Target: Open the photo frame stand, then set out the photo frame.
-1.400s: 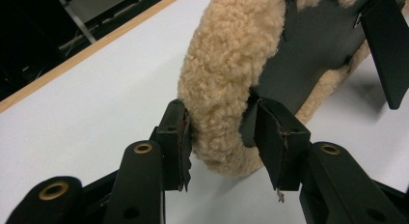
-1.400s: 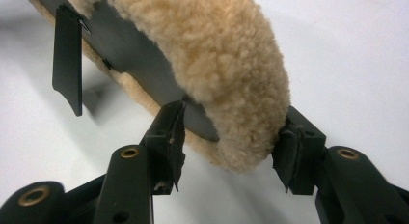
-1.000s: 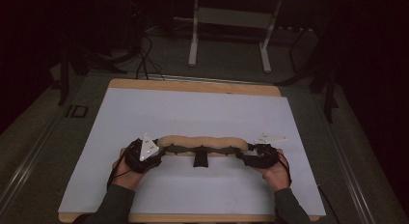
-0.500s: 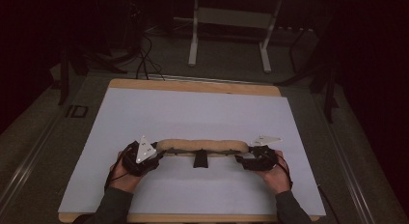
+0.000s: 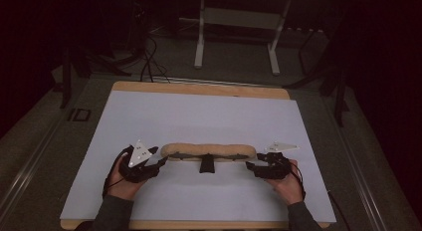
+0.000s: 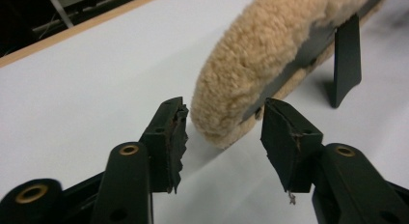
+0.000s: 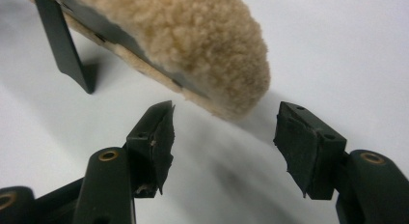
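A: Flanking the fleece pad point(image 5: 209, 150) at mid-table point(image 5: 199, 116), left gripper point(image 5: 160, 162) and right gripper point(image 5: 250, 166) stand just off its ends, jaws apart and lately widening, nothing between them.

B: Step?

A: Release, apparently. Next: retreat clear, or advance and close on both ends.

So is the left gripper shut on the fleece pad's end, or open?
Open. The left gripper has just been opening; its jaws stand apart, clear of the fleece pad, whose end lies just beyond them.
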Available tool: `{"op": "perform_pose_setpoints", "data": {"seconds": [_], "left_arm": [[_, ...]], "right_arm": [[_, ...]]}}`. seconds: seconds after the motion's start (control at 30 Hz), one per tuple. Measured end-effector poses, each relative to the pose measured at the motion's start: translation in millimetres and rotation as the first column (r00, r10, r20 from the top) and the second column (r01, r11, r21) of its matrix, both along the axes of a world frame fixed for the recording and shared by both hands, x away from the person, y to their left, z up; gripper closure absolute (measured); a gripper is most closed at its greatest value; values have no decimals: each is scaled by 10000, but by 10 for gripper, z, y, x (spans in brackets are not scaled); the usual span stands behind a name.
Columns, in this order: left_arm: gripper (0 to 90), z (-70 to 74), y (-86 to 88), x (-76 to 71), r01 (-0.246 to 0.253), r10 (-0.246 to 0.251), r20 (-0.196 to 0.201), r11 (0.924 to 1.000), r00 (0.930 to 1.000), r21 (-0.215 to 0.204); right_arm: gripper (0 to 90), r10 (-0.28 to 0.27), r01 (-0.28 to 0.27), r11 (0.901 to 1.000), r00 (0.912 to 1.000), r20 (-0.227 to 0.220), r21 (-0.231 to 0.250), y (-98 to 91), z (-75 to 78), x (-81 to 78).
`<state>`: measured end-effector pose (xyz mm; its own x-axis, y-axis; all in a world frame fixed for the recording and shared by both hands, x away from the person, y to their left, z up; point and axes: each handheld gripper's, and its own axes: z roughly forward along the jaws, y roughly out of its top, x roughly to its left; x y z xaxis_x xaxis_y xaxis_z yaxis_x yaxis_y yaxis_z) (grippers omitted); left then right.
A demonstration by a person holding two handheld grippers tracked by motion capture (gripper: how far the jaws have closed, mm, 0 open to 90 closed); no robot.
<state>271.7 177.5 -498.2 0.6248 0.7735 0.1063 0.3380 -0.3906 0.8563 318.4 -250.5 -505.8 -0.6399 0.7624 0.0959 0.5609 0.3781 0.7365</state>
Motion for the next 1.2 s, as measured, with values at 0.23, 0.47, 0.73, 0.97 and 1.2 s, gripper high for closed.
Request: {"op": "perform_pose_setpoints", "data": {"seconds": [0.23,0.47,0.73,0.97,1.2], "left_arm": [[485,65,96,5,-50,50,0,9946,10000,-1034],[470,116,177,58,-93,58,-196,9825,9998,-1861],[469,131,219,90,-177,120,-271,9753,9996,-2204],[535,123,243,146,-179,81,-400,9681,9992,-2497],[545,73,217,226,-569,461,-531,9731,9975,-2233]], "right_arm": [[429,79,-71,9996,9996,-275,283,39,-10,-27],[384,321,-304,9989,9984,-470,361,73,-30,-29],[312,433,-417,9986,9978,-501,315,108,-22,-47],[272,387,-378,9991,9976,-571,171,147,-24,-57],[223,398,-380,9989,9968,-696,267,162,-22,-72]]}}
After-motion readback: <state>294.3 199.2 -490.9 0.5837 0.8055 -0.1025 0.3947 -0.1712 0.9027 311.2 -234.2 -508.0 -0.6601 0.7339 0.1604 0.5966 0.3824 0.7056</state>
